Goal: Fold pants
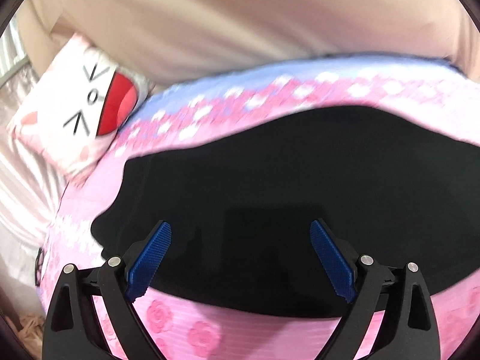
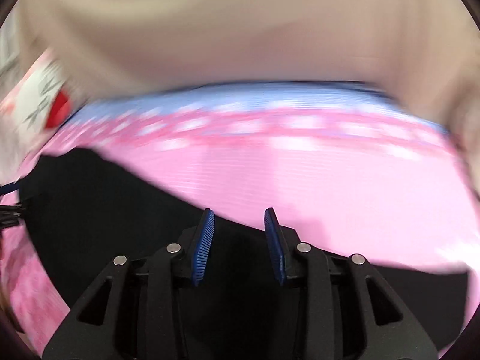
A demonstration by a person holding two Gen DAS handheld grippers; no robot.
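Note:
Black pants [image 1: 300,180] lie flat on a pink flowered bed cover [image 1: 186,327]. My left gripper [image 1: 240,228] is wide open above the pants' near part, its blue pads [image 1: 150,258] holding nothing. In the blurred right wrist view the pants [image 2: 105,210] fill the lower left, and my right gripper [image 2: 239,213] is open with a narrower gap, over the pants' upper edge where it meets the pink cover [image 2: 330,186]. Nothing is between its pads [image 2: 204,246].
A pink and white cat-face pillow [image 1: 81,111] lies at the cover's far left corner. A beige padded headboard or wall [image 1: 240,24] rises behind the bed. A pale satin sheet [image 1: 21,180] lies left of the cover.

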